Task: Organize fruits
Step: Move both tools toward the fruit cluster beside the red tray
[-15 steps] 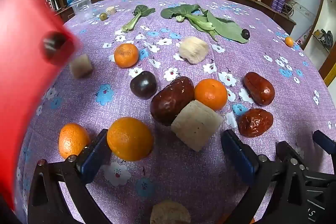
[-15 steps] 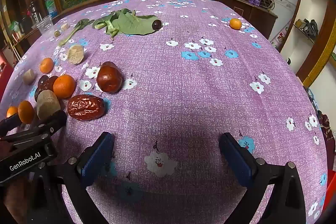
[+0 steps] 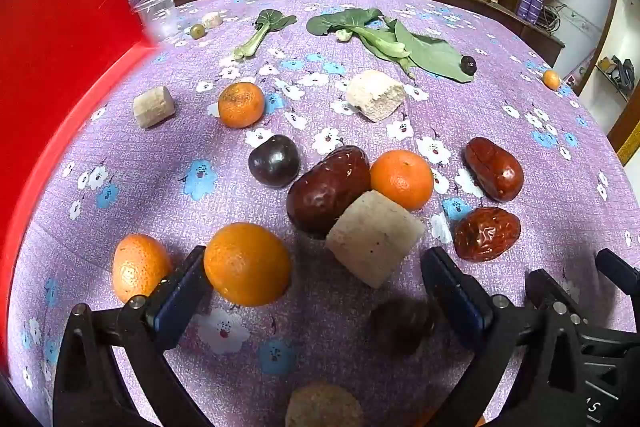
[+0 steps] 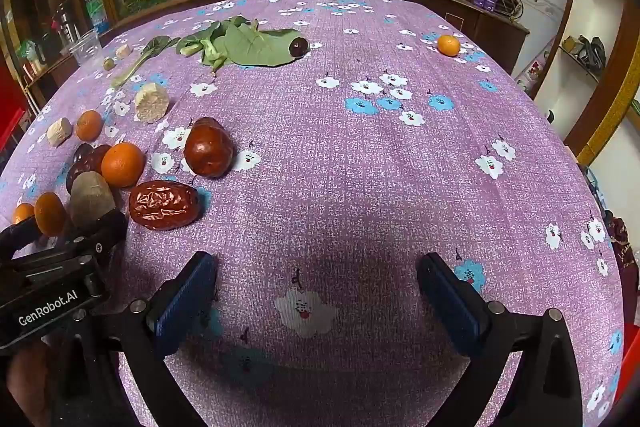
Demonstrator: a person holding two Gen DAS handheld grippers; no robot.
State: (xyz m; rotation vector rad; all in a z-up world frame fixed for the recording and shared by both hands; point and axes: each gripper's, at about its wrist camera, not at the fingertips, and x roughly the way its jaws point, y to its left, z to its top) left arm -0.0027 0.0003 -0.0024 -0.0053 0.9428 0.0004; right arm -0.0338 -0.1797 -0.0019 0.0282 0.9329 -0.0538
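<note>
- My left gripper [image 3: 312, 287] jaws wide open, gripping nothing; near orange [image 3: 247, 264] just beside the left pad.
- My right gripper [image 4: 316, 291] open too, only purple tablecloth [image 4: 360, 155] between the pads.
- Left view count: five oranges, three red dates, two dark plums, three pale chunks.
- Fruit clustered near-left; one small orange [image 4: 448, 45] far right.

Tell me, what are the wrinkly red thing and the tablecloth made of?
The wrinkly red thing looks like a dried jujube: glossy, creased skin. It could be a plastic replica. The tablecloth seems to be woven fabric, matte, with a fine grid texture and printed flowers.
</note>
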